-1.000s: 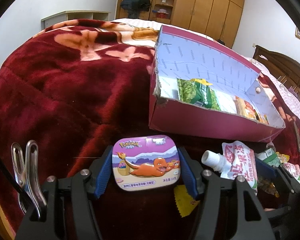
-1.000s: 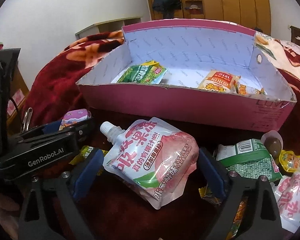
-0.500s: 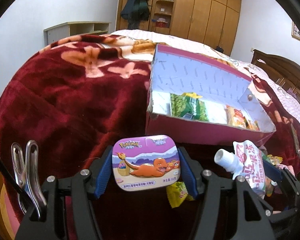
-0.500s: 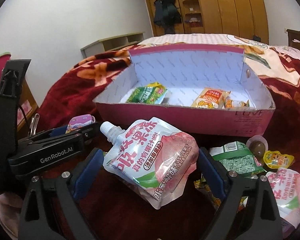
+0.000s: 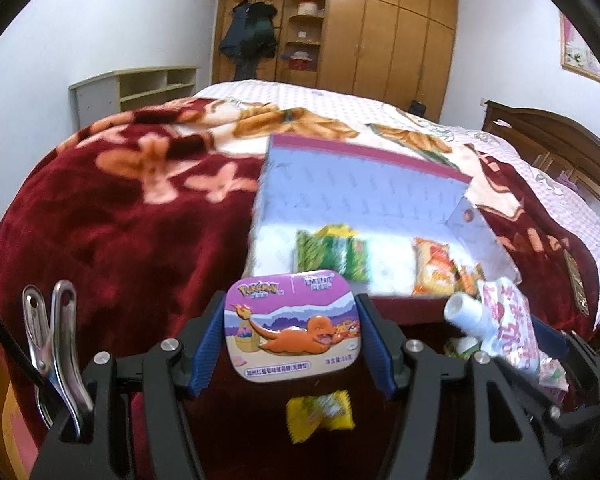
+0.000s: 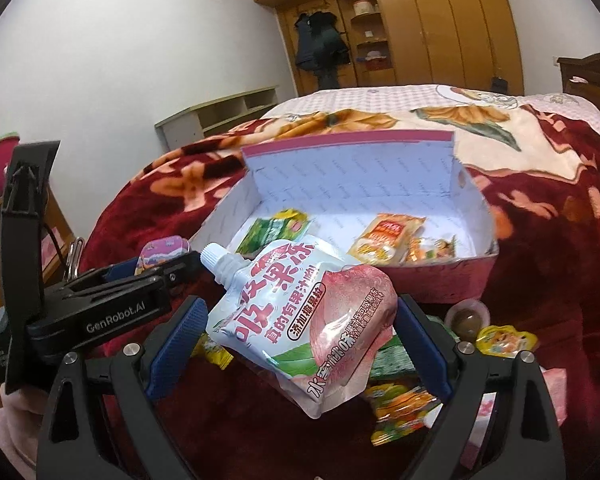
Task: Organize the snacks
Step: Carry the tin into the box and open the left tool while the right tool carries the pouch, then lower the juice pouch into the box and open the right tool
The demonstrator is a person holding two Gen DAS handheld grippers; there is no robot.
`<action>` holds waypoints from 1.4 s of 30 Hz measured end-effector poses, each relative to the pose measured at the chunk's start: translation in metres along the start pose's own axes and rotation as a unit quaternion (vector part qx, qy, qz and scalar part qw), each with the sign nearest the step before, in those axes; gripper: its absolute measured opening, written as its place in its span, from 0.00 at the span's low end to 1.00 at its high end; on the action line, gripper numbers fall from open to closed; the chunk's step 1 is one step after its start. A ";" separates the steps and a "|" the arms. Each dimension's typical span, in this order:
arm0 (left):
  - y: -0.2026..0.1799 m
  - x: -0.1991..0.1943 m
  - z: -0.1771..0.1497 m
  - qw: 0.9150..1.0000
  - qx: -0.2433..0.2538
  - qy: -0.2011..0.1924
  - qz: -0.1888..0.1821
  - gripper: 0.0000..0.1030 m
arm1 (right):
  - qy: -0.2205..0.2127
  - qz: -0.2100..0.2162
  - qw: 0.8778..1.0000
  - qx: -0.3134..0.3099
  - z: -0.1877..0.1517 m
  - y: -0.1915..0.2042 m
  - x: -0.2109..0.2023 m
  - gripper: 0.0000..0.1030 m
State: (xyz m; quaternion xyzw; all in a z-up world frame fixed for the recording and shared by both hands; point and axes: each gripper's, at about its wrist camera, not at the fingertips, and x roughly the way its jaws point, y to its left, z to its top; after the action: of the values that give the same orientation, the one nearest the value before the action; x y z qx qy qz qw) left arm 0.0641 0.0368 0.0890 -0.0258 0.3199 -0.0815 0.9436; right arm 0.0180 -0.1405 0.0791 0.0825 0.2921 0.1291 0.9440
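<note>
Left gripper point(image 5: 292, 330): blue pads clamped on the two sides of a flat purple tin with an orange cartoon creature on its lid point(image 5: 291, 323), held clear of the bed.
Right gripper point(image 6: 300, 334): pads closed on a white spouted jelly pouch printed with a pink peach point(image 6: 300, 316), also off the blanket.
What changed: a second ago both snacks sat low against the dark red floral blanket point(image 5: 112, 216); now both are lifted, and the box floor shows over its near wall.
Meaning: pick-up looks done for both; carrying over the near wall and dropping in likely remains.
Loose snacks nearby: a yellow sweet wrapper point(image 5: 320, 414) under the tin; a brown jelly cup point(image 6: 466, 318) and small packets beside the pouch, unsorted.
Container: a pink cardboard box with a white lining point(image 6: 472, 276), just beyond both grippers.
Contents: a green packet point(image 6: 272, 230) at left, an orange packet point(image 6: 384, 238) and small wrappers at right; the middle is bare.
</note>
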 end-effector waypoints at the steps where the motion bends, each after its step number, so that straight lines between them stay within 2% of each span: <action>1: -0.004 0.002 0.004 1.000 0.006 -0.003 -0.001 0.64 | 0.000 -0.003 1.000 0.001 0.001 -0.002 -0.001 0.92; 6: -0.021 0.014 0.022 0.999 0.028 -0.018 -0.010 0.64 | 0.007 -0.007 1.000 0.008 0.005 -0.010 -0.001 0.92; 14: -0.034 0.050 0.043 0.999 0.025 -0.023 -0.029 0.64 | 0.005 -0.027 1.000 0.009 0.015 -0.027 -0.005 0.92; 25: -0.028 0.093 0.034 0.999 0.011 0.025 -0.015 0.64 | 0.014 -0.053 0.998 -0.019 0.043 -0.050 -0.008 0.92; 31: -0.028 0.097 0.031 0.999 0.018 0.025 -0.007 0.67 | 0.017 -0.078 0.996 -0.036 0.060 -0.065 0.007 0.92; 42: -0.036 0.103 0.025 0.999 0.040 0.027 0.015 0.73 | 0.059 -0.066 0.996 -0.026 0.082 -0.090 0.050 0.93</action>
State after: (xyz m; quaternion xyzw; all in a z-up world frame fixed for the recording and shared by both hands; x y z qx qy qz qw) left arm 0.1547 -0.0164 0.0509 0.0189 0.3418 -0.0802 0.9361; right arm 0.1220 -0.2186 0.0983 0.0302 0.3489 0.0787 0.9333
